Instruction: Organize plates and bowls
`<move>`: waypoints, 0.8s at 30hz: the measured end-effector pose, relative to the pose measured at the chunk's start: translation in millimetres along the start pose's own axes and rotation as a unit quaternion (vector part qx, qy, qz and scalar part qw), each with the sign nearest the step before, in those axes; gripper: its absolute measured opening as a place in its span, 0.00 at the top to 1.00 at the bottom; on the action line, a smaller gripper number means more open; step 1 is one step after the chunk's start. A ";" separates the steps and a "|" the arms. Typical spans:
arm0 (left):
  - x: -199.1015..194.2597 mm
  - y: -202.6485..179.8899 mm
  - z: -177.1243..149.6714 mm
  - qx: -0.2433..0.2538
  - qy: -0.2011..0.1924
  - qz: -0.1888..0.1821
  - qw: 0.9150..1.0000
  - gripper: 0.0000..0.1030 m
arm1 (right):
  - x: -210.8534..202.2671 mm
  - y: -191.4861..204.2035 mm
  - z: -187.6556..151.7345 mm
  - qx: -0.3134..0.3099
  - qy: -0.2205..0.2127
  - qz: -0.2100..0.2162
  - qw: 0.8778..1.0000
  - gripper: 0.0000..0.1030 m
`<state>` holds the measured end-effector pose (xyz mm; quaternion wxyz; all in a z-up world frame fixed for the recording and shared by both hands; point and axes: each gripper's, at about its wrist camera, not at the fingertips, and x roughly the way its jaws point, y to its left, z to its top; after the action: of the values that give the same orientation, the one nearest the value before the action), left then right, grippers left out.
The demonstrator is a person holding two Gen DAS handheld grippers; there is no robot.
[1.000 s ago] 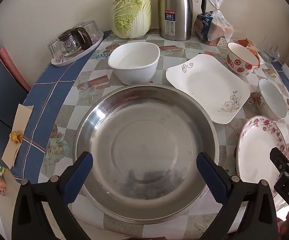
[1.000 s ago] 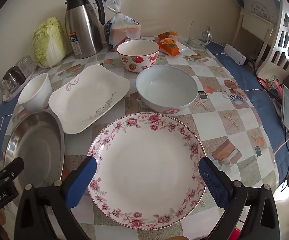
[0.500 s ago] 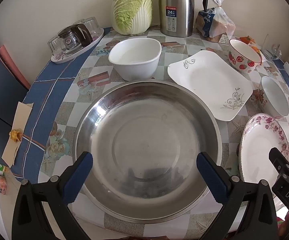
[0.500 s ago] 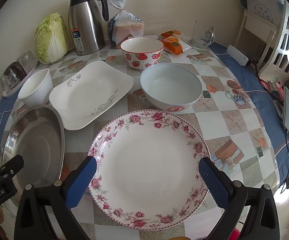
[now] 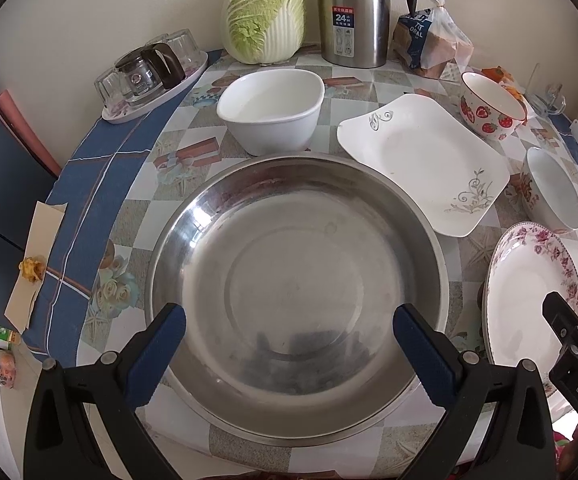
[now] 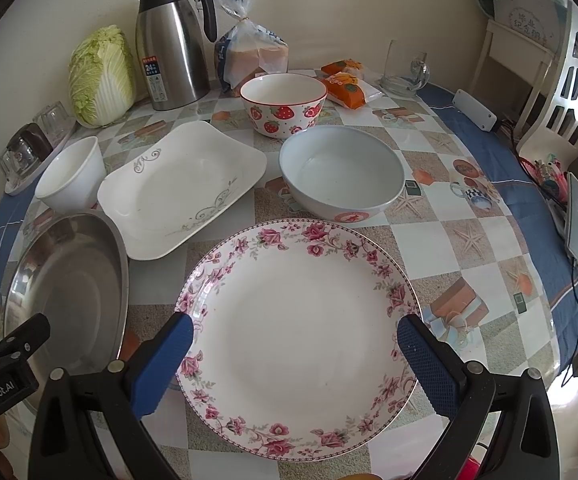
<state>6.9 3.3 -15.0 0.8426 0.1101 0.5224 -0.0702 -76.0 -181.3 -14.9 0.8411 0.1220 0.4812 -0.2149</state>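
Note:
My left gripper (image 5: 289,344) is open and empty above the near part of a large steel basin (image 5: 295,276). My right gripper (image 6: 295,360) is open and empty above a round rose-rimmed plate (image 6: 301,312). Behind them stand a white square plate (image 6: 181,188), a small white bowl (image 5: 271,110), a wide pale bowl (image 6: 341,174) and a strawberry bowl (image 6: 283,104). The basin also shows in the right wrist view (image 6: 65,292), the rose plate in the left wrist view (image 5: 529,292).
A steel thermos (image 6: 169,40), a cabbage (image 5: 265,12), bagged bread (image 6: 249,52) and snack packets (image 6: 343,82) line the back wall. A tray of glasses (image 5: 149,76) sits at back left. Phone and cables (image 6: 577,212) lie at the right edge.
Both grippers have drawn slightly lower and nearer over the basin and the rose plate. The dishes have not moved.

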 end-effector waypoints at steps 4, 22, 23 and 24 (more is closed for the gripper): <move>1.0 0.2 0.5 -0.002 0.003 0.001 1.000 0.00 | 0.4 -0.4 -0.6 0.000 0.000 0.000 1.000 0.00; 4.1 3.2 0.1 -0.009 0.012 0.003 1.000 0.00 | 1.1 0.3 -0.7 0.000 0.001 -0.001 1.000 0.00; 4.1 3.3 0.0 -0.009 0.012 0.003 1.000 0.00 | 1.0 0.3 -0.4 0.000 0.001 -0.001 1.000 0.00; 4.0 3.3 0.0 -0.009 0.012 0.002 1.000 0.00 | 1.0 0.4 -0.3 0.000 0.001 -0.001 1.000 0.00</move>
<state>9.5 6.6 -18.3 0.8375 0.1048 0.5326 -0.0623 -75.6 -181.1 -16.0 0.8407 0.1217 0.4818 -0.2152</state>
